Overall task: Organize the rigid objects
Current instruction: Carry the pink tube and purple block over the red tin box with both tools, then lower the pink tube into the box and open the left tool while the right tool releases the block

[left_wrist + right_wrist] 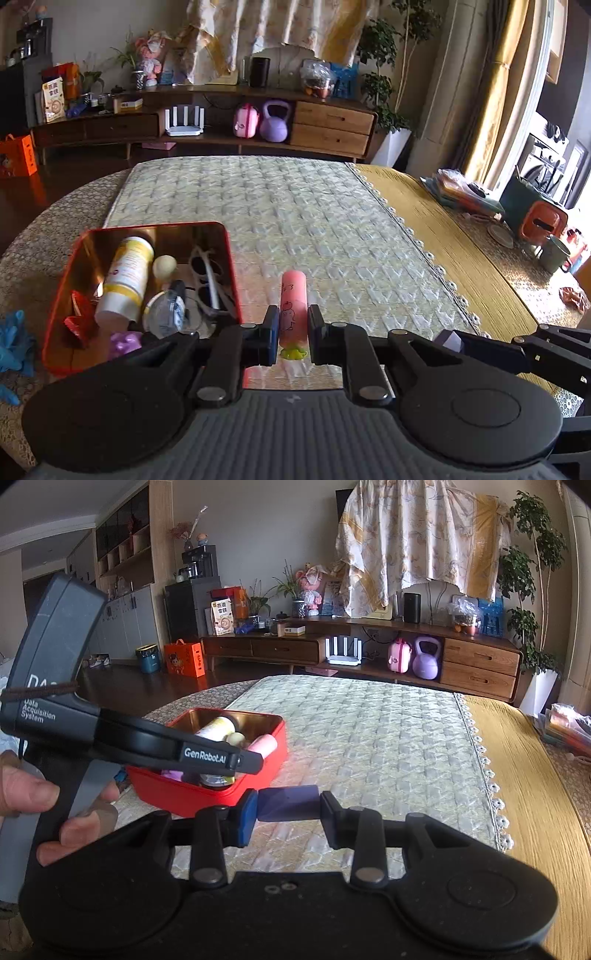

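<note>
left gripper (292, 332) is pinching a pink tube (293, 306) between its pads, the tube pointing away along the fingers, its green end (293, 353) toward the camera. it is hanging above the quilted mat (295, 206), just right of the red tin (50, 314).

the tin is sitting on the mat's left part and is holding a white-and-yellow bottle (125, 278), a cream ball (164, 266), sunglasses (207, 277), a clear round lid (164, 314), a small purple piece (125, 341) and a red piece (78, 317).

right gripper (288, 808) is clamping a dark purple block (288, 803) crosswise between its pads, over the mat, near the tin's front corner (184, 801).

a hand (48, 805) is gripping the left tool's handle (48, 664) at the right camera's left edge.
</note>
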Demonstrator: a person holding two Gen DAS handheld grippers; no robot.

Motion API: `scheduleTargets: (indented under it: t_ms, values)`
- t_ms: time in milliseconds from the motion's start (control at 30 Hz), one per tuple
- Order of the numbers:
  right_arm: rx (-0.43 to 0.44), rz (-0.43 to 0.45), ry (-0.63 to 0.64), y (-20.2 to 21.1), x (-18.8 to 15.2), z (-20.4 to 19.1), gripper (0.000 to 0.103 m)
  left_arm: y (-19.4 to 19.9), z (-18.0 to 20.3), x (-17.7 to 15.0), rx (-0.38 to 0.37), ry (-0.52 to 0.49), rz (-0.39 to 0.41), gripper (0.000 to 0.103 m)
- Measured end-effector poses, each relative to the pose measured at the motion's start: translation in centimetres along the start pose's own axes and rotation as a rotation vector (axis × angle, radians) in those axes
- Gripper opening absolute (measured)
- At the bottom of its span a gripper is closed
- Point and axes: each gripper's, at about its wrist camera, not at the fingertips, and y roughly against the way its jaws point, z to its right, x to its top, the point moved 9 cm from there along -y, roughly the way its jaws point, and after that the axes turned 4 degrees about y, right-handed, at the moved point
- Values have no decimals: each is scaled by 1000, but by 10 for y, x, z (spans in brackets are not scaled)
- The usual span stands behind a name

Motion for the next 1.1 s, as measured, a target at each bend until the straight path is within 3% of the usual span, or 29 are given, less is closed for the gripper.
scheduleTargets:
  t_ms: [500,733,1100]
  values:
    - [57,-2,53,-38,24,-59,35,36,-115,18,95,134,61,15]
    - [61,-44,36,-74,25,-64,35,22,-147,11,133,157,38,15]
    - [51,-128,19,-124,15,-66,35,-19,-166,3,175,129,-22,15]
